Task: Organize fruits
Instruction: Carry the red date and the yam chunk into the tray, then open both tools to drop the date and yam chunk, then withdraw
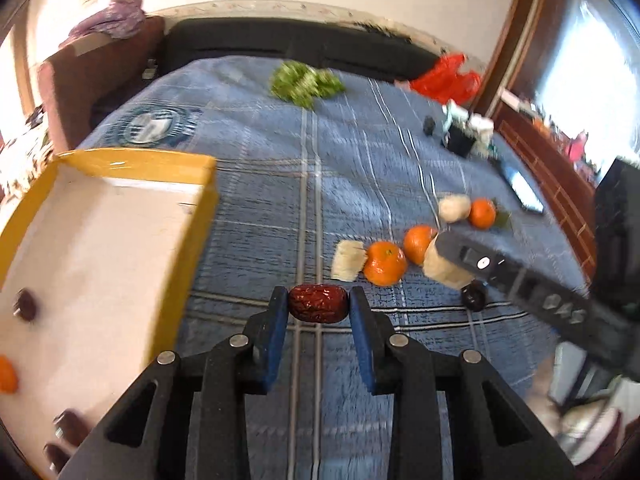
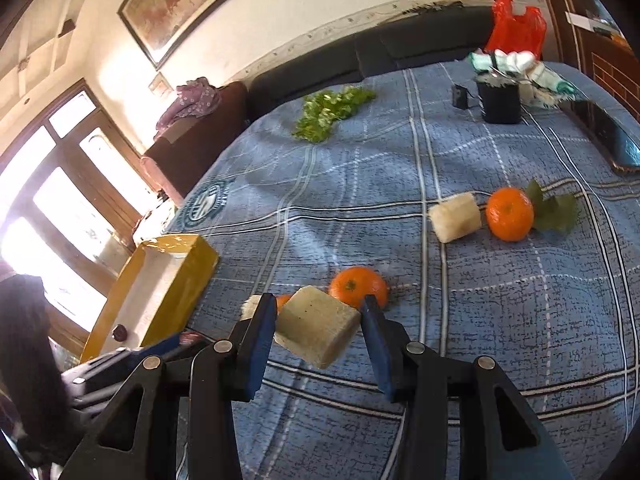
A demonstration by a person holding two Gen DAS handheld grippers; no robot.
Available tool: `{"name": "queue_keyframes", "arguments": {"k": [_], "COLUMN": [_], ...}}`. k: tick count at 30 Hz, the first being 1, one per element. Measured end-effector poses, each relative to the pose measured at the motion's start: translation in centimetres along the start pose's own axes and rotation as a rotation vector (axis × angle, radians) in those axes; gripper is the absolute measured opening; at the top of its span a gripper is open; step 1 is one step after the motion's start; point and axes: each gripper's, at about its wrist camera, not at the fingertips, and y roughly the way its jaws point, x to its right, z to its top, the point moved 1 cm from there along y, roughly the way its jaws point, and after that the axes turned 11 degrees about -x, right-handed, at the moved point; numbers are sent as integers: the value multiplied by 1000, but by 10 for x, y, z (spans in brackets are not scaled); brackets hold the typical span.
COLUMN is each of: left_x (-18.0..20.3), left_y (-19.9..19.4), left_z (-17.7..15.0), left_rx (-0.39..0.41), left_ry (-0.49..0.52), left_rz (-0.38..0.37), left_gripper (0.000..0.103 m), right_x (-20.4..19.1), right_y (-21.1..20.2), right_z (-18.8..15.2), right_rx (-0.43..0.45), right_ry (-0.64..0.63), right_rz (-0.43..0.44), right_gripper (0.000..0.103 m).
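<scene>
A: Left gripper [image 1: 319,309], what's it doing?

B: Clenched on a wrinkled dark-red dried date [image 1: 317,309], pinched end to end between the blue pads [image 1: 276,340], over the blue plaid bedspread [image 1: 280,200].

A: And the container?

B: Yellow-walled cardboard box with a white floor [image 1: 100,248], at 9 to 10 o'clock of the left gripper, close beside it. Inside it, more dark dates [image 1: 26,305] and an orange piece at the left edge, blurry.

A: Other fruit from the left view?

B: At 1 o'clock of the held date: a pale ridged cane chunk [image 1: 349,260] touching a round orange tangerine [image 1: 385,263], then a second tangerine [image 1: 418,243] just past it. Farther out at 2 o'clock, another pale chunk beside a third tangerine [image 1: 482,213]. The right gripper's black body crosses in from 3 o'clock.

A: Right gripper [image 2: 320,322]?

B: Grasping a pale beige cylindrical sugarcane chunk [image 2: 318,326], tilted, flat end facing the camera, between its blue pads. Can't tell whether the chunk is lifted or on the cloth.

A: Around it?

B: Orange tangerine with a stem dimple [image 2: 359,286] at 12 o'clock, just behind the chunk. At 2 o'clock, well apart, a pale cane chunk [image 2: 456,217] next to a tangerine with green leaves [image 2: 510,213]. The yellow box sits at 9 to 10 o'clock, one date visible inside. Green leafy bunch [image 2: 330,114] far off at 12 o'clock.
</scene>
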Motion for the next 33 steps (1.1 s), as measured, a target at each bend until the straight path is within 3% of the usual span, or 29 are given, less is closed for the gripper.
{"name": "queue_keyframes", "arguments": {"k": [5,9,16,23,28,33], "left_x": [-38,-87,-167,-207,-208,-219], "left_y": [-54,-95,-112,-90,-86,-106], "left_z": [-21,-45,-81,-102,-103,-110], "left_rx": [76,113,92,20,24,79], "left_ry": [-117,-208,-370,-450,-443,-481], "left_rz": [36,136,298,286,250,209], "left_gripper": [30,30,30,30,31,47], "right_x": [-21,-52,-148,-236,-269,-280], "right_y": [-2,-7,11,73,122,141], "right_z": [-7,-10,-26,-40,-54,-65], "right_rx": [6,-7,-97,-260,-372,-379], "right_ry": [-63,-118,-282,-414,-473,-524], "right_rz": [-5,33,145,165,135,79], "right_gripper": [47,48,48,48,48,49]}}
